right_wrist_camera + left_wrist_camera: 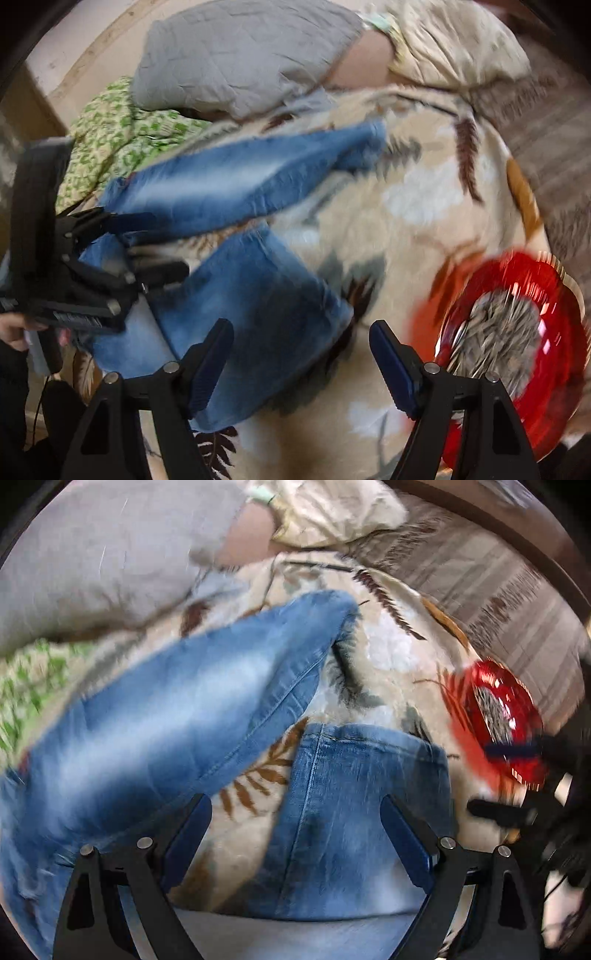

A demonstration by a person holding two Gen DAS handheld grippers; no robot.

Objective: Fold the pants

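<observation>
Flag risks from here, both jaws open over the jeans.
1. The red bowl of what look like seeds sits on the blanket close to the right gripper; a sweep could tip it.
2. The jeans lie splayed, legs apart, so a fold could come out skewed.
3. Left gripper: its jaws could catch blanket with denim.

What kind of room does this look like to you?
Probably a bedroom: blue denim jeans lie on a beige leaf-patterned blanket spread like bedding, with a grey quilted pillow and a beige pillow at its head.
</observation>
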